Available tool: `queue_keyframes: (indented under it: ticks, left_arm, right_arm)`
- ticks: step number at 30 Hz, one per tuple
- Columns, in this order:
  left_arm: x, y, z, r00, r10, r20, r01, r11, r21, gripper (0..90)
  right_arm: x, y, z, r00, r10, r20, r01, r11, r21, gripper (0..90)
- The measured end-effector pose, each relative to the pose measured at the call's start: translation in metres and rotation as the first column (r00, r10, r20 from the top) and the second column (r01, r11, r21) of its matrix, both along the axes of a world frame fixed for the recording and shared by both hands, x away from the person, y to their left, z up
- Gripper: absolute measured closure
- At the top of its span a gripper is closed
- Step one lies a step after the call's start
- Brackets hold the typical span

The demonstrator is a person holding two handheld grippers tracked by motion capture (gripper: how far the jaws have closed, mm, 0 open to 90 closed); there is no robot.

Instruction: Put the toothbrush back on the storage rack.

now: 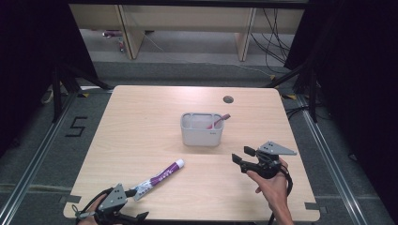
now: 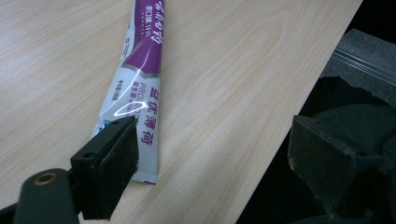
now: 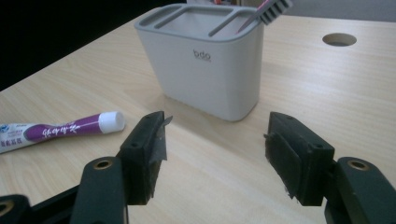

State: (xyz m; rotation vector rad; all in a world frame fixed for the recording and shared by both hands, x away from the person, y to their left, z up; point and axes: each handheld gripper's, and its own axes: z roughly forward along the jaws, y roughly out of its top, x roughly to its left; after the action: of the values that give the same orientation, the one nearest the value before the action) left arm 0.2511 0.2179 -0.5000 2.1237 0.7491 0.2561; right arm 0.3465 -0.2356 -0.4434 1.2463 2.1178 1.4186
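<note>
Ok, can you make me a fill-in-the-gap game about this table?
1. The toothpaste tube has a ____ cap.
2. The toothbrush stands inside the grey ____.
3. The left gripper sits at the flat ____ of the tube, jaws open.
4. The right gripper is open and holds ____.

Missing words: white; holder; end; nothing

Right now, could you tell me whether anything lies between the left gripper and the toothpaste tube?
Nothing visible does. The left gripper stands open at the near table edge, one jaw right at the flat crimped end of the toothpaste tube, whether touching I cannot tell. Bare table lies around it; the grey holder stands farther back.
</note>
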Motion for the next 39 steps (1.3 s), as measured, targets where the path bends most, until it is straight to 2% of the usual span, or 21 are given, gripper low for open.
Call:
queue_keyframes:
  ticks: [1,4,6,11,13,14,15,18,19,22,23,24,25,27,28,29,34,35,36,38,39]
  left_arm:
    - [0.0,0.0,0.0,1.0,-0.001,-0.001,0.001,1.0,0.001,15.7]
    - [0.001,0.002,0.001,0.9998,-0.015,0.01,0.015,0.9993,0.034,15.7]
    - [0.001,0.002,0.001,0.9998,-0.015,0.01,0.015,0.9993,0.034,15.7]
    - [0.002,0.002,0.001,0.9998,-0.013,0.011,0.013,0.9994,0.032,15.7]
    - [0.0,0.0,0.0,1.0,-0.001,0.007,0.001,0.9999,-0.011,15.7]
    - [0.001,0.002,0.002,0.9999,-0.017,0.0,0.017,0.9996,0.022,15.7]
    - [0.001,0.001,0.001,0.9999,-0.012,-0.001,0.012,0.9999,0.001,15.7]
    - [0.002,0.002,0.001,0.9998,-0.016,0.008,0.016,0.9994,0.031,15.7]
    - [0.001,0.0,0.001,1.0,-0.009,-0.001,0.009,1.0,0.003,15.7]
    - [0.001,0.0,0.001,1.0,-0.004,0.003,0.004,1.0,0.007,15.7]
    - [0.001,0.0,0.001,1.0,-0.003,-0.001,0.003,1.0,-0.002,15.7]
    - [0.001,-0.001,0.001,1.0,0.0,0.0,0.0,1.0,0.0,15.7]
    - [0.001,-0.001,0.001,1.0,0.001,0.001,-0.001,1.0,0.0,15.7]
    - [0.002,0.0,0.002,0.9999,-0.012,0.005,0.011,0.9995,0.031,15.7]
    - [0.002,-0.001,0.001,1.0,-0.005,-0.003,0.005,1.0,-0.002,15.7]
    - [0.002,-0.001,0.001,1.0,-0.007,-0.007,0.007,1.0,-0.003,15.7]
    - [0.003,0.0,0.002,0.9999,-0.011,0.002,0.011,0.9994,0.033,15.7]
    - [0.003,-0.001,0.001,1.0,-0.004,0.0,0.004,1.0,0.008,15.7]
    - [0.004,0.0,0.001,1.0,-0.007,0.007,0.006,0.9997,0.025,15.7]
    - [0.004,0.0,0.001,1.0,-0.007,0.007,0.006,0.9996,0.027,15.7]
    - [0.004,0.0,0.001,1.0,-0.007,0.006,0.007,0.9996,0.027,15.7]
  right_arm:
    - [0.0,-0.001,-0.002,0.9997,0.013,0.021,-0.013,0.9998,-0.016,38.4]
    - [-0.006,-0.002,-0.008,0.9998,0.015,-0.015,-0.015,0.9998,-0.013,38.2]
    - [-0.009,-0.003,-0.012,0.9999,0.012,0.012,-0.011,0.9996,-0.026,38.2]
    - [-0.017,-0.004,-0.021,0.9996,0.006,-0.027,-0.006,0.9999,-0.013,38.1]
    - [-0.019,-0.007,-0.023,0.9997,0.009,-0.021,-0.009,0.9997,-0.024,38.1]
    - [-0.021,-0.007,-0.024,0.9998,0.007,-0.019,-0.007,0.9997,-0.024,38.1]
    - [-0.022,-0.008,-0.025,0.9997,0.003,-0.026,-0.004,0.9995,-0.032,38.1]
    - [-0.029,-0.007,-0.028,0.9987,-0.007,-0.05,0.007,1.0,-0.001,38.2]
    - [-0.029,-0.01,-0.028,0.9996,0.006,-0.027,-0.007,0.9995,-0.029,38.2]
    - [-0.034,-0.01,-0.031,0.9989,0.007,-0.046,-0.009,0.9995,-0.029,38.2]
    - [-0.035,-0.011,-0.032,0.9996,0.008,-0.027,-0.009,0.9997,-0.023,38.2]
    - [-0.037,-0.01,-0.032,0.9985,0.009,-0.053,-0.009,0.9999,-0.004,38.2]
    - [-0.038,-0.012,-0.033,0.9994,0.011,-0.032,-0.012,0.9996,-0.024,38.1]
    - [-0.043,-0.011,-0.035,0.9988,0.006,-0.048,-0.006,1.0,-0.006,38.1]
    - [-0.046,-0.011,-0.035,0.9972,-0.005,-0.074,0.005,1.0,0.003,38.0]
    - [-0.045,-0.013,-0.037,0.999,0.011,-0.042,-0.011,0.9998,-0.016,38.0]
    - [-0.052,-0.012,-0.042,0.9983,0.015,-0.057,-0.016,0.9996,-0.022,37.6]
    - [-0.054,-0.013,-0.042,0.998,0.023,-0.06,-0.024,0.9993,-0.029,37.6]
    - [-0.055,-0.013,-0.043,0.9982,0.023,-0.056,-0.025,0.9992,-0.033,37.5]
    - [-0.059,-0.01,-0.044,0.9963,0.026,-0.082,-0.026,0.9996,-0.006,37.4]
    - [-0.059,-0.011,-0.044,0.9976,0.03,-0.062,-0.032,0.999,-0.032,37.3]
